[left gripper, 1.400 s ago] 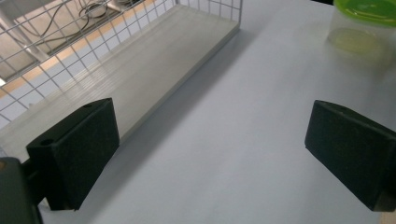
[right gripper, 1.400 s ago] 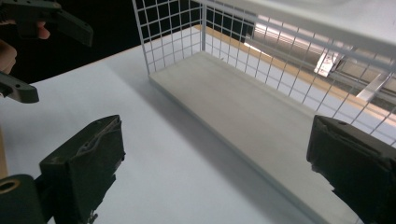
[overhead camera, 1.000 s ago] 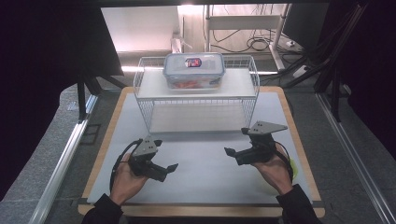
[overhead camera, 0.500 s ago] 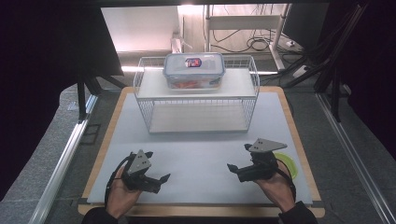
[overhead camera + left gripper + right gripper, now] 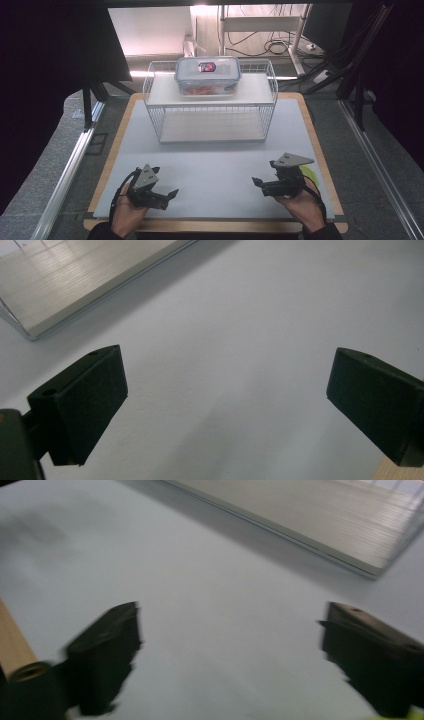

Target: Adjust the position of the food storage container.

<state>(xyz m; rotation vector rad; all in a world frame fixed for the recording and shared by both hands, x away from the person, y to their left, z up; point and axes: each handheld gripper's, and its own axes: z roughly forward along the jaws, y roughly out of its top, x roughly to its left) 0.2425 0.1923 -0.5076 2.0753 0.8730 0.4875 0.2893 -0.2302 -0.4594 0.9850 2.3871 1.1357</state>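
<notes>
Grippers [image 5: 170,195] [image 5: 257,182] low; lidded box [image 5: 207,75] holds red contents.

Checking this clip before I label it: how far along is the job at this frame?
Done: nothing visible; the lidded food container sits closed on top of the wire rack. In hand: nothing. The left gripper is open and empty above the white mat; the right gripper has just been closing its jaws, with nothing between them. Left: likely the whole job, starting with a reach for the container.
</notes>
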